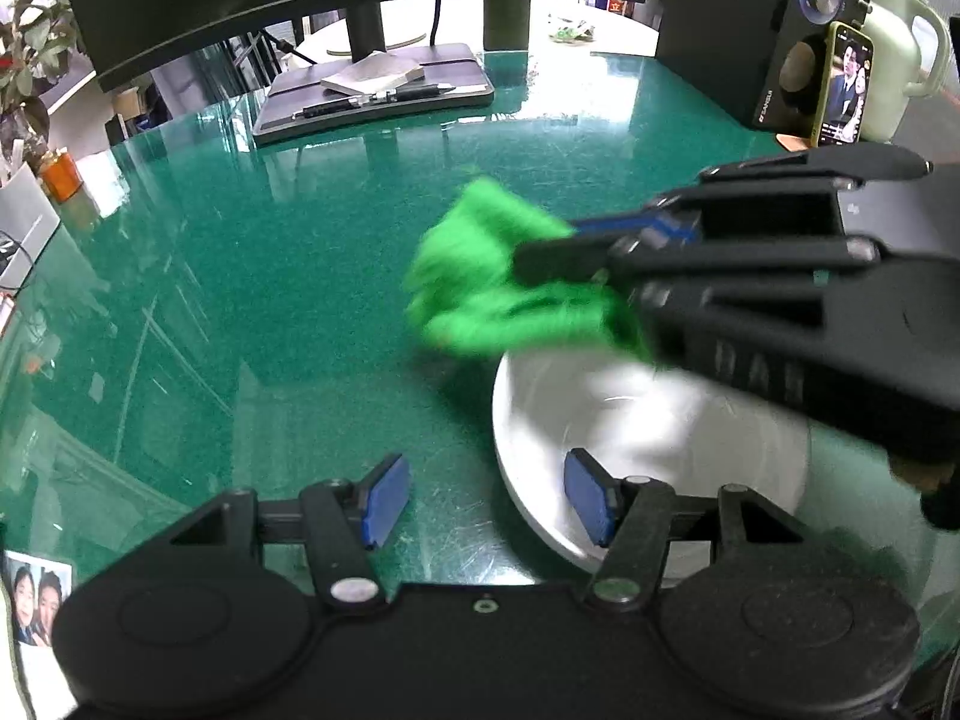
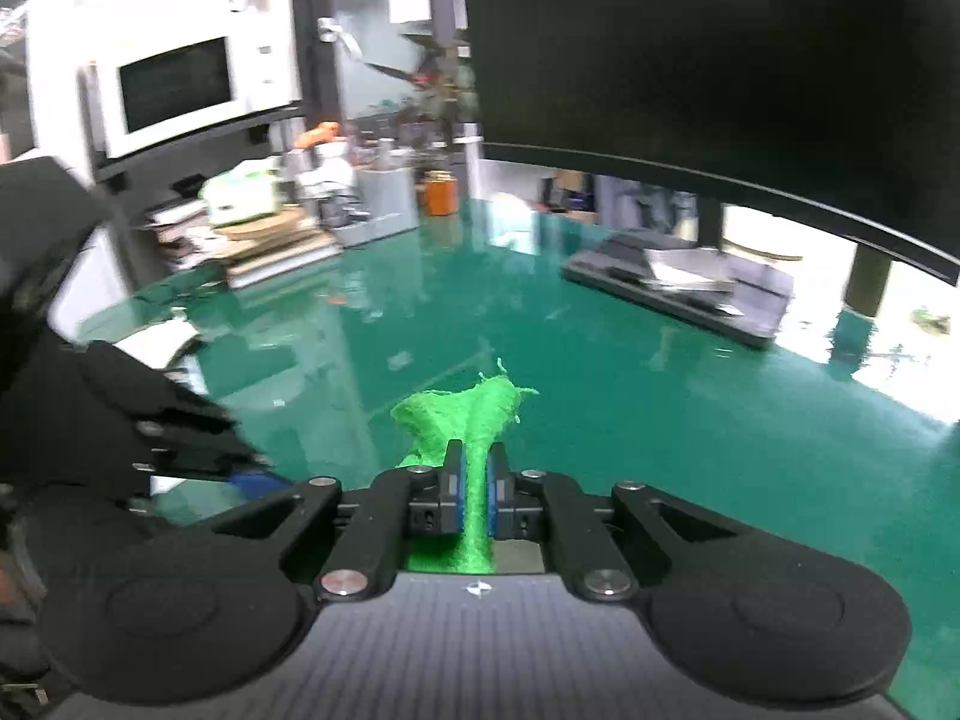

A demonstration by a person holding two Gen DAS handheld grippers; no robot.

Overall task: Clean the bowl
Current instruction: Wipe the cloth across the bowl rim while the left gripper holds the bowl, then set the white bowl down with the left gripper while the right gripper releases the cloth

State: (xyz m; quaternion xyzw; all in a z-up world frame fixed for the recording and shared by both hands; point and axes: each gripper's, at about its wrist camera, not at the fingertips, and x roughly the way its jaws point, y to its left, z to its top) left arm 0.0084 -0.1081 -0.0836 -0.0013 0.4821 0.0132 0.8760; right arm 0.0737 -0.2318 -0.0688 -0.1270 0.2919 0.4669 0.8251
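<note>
Left wrist view: the white bowl (image 1: 648,456) is seen at about four o'clock on the green tabletop (image 1: 270,300), with the left hand-held gripper (image 1: 486,498) straddling its near rim, one blue pad inside and one outside. The jaws stand apart, and whether the pads actually press the rim cannot be told. From three o'clock the right hand-held gripper (image 1: 528,258) reaches in, and a bright green cloth (image 1: 480,276) is carried over the bowl's far rim, blurred.

In the right wrist view the jaws are shown closed tight on a twisted neck of the cloth, the loose end flaring out at twelve o'clock over the tabletop.

The wiping step is judged to be in hand, the cloth being worked at the far edge. Next, the cloth would need to be swept down into the basin and around its wall while the bowl is kept steady by the left side.
</note>
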